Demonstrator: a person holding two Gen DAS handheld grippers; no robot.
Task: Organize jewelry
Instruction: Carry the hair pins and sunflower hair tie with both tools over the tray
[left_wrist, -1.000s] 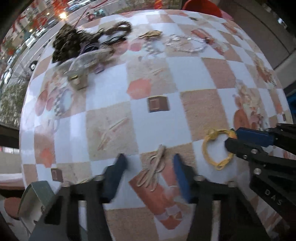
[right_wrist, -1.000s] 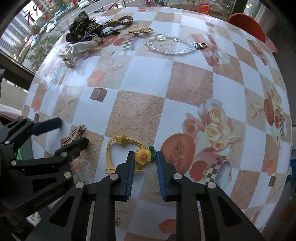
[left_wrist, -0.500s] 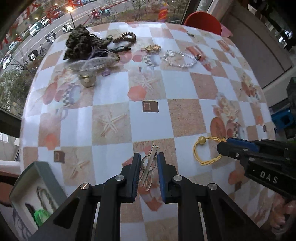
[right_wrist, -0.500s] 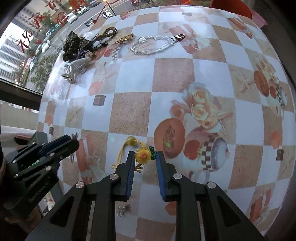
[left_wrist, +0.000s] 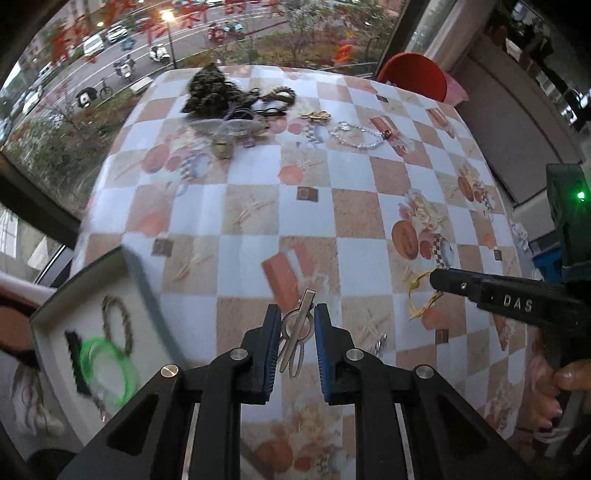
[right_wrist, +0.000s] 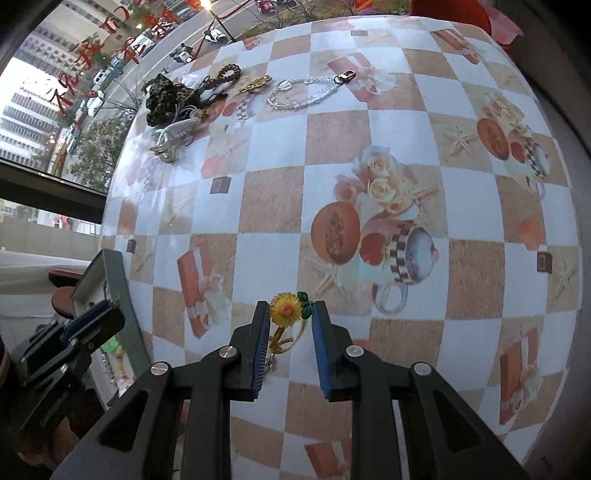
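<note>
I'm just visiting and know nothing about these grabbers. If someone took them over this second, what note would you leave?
Left gripper: shut on the silver hair clip, lifted off the table.
Right gripper: shut on the sunflower hair tie, also lifted.
Box at the left table edge: already holds a green ring and a braided ring.
Left to do: drop both held pieces in the box, then fetch the far pile, including the clear bead chain and gold clip.
</note>
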